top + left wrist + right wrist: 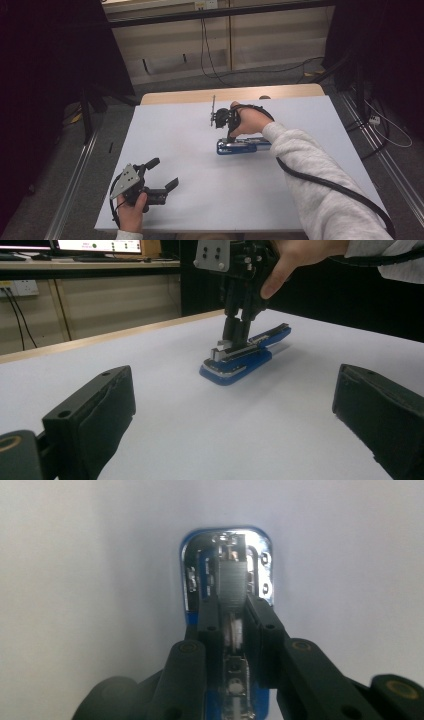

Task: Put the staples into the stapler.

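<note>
Right tool (pixel 230 136) points straight down over the blue stapler (pixel 243 146) that lies flat near the middle of the white table (pixel 300 115). In the right gripper view its jaws are drawn close together on either side of the stapler's metal upper arm (pixel 231 587), touching or nearly touching it, so it looks clamped on that arm, though I cannot be sure how firmly. The blue base (pixel 235 371) rests on the table, with the metal arm a little raised at the front in the left gripper view.

Left tool (pixel 161 176) sits near the table's front left corner, well apart from the stapler, jaws spread wide and holding nothing.

The risk, as I judge it, is in the narrow hold. The jaws bear on smooth metal, and the arm is hinged, so a pull upward may only swing the arm open while the base stays down, or the arm may slip free. With nothing steadying the base, the stapler could also slide or twist across the smooth table.
</note>
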A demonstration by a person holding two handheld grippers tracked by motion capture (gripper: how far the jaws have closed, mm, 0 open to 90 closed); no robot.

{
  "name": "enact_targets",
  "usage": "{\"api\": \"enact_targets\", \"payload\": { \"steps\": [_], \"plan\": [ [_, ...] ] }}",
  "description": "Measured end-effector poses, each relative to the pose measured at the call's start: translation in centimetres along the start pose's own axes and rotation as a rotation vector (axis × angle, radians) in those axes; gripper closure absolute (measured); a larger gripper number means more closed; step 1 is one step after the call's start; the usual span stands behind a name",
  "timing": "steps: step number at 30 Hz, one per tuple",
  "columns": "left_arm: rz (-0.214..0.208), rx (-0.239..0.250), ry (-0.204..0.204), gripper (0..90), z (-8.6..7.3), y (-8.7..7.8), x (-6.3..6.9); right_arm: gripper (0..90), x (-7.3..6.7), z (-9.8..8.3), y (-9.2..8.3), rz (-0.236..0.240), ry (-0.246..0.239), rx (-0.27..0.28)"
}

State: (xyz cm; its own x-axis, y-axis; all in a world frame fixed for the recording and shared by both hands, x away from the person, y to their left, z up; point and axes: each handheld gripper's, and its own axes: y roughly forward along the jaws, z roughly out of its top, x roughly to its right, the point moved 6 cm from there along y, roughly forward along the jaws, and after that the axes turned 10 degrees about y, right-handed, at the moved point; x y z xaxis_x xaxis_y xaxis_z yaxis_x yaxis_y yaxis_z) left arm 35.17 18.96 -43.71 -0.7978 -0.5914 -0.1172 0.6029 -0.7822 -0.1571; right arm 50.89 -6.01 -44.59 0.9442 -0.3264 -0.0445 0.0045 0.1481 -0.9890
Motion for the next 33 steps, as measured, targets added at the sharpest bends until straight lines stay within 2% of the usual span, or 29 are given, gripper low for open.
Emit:
{"api": "enact_targets", "payload": {
  "steps": [1, 2, 7, 12, 14, 16, 17, 26, 27, 33],
  "plan": [
    [-0.002, 0.002, 0.001, 3.5, 0.01, -0.01, -0.02, 78.8, 0.00, 0.00, 0.00, 0.000, 0.000, 0.000],
    [-0.002, 0.000, 0.001, 3.5, -0.01, -0.02, -0.04, 78.8, 0.11, -0.03, 0.04, -0.021, -0.009, -0.022],
    [-0.004, 0.001, -0.001, 3.5, -0.01, 0.00, 0.00, 78.8, -0.11, 0.12, 0.22, -0.003, -0.012, -0.021],
    [-0.002, -0.004, 0.001, 3.6, -0.05, 0.00, -0.03, 78.8, 0.00, 0.23, 0.29, -0.012, -0.013, -0.017],
    [-0.001, -0.004, 0.002, 3.5, -0.05, 0.02, -0.04, 78.8, -0.07, 0.22, 0.21, 0.000, -0.018, -0.022],
    [-0.003, -0.003, 0.001, 3.5, -0.04, 0.02, -0.03, 78.8, 0.02, 0.25, 0.18, -0.012, -0.018, -0.018],
    [0.000, -0.005, 0.002, 3.5, -0.05, 0.01, -0.05, 78.8, -0.07, 0.23, 0.15, 0.001, -0.024, -0.018],
    [0.000, -0.005, 0.000, 3.5, -0.05, 0.03, 0.01, 78.8, 0.32, 0.06, 0.14, -0.022, -0.014, -0.027],
    [0.000, -0.002, -0.001, 3.5, -0.03, 0.04, 0.01, 78.8, 0.21, 0.08, 0.20, -0.010, -0.016, -0.026],
    [-0.002, -0.003, 0.001, 3.6, -0.03, 0.01, -0.04, 78.8, 0.17, 0.14, 0.20, -0.013, -0.014, -0.035]
  ]
}}
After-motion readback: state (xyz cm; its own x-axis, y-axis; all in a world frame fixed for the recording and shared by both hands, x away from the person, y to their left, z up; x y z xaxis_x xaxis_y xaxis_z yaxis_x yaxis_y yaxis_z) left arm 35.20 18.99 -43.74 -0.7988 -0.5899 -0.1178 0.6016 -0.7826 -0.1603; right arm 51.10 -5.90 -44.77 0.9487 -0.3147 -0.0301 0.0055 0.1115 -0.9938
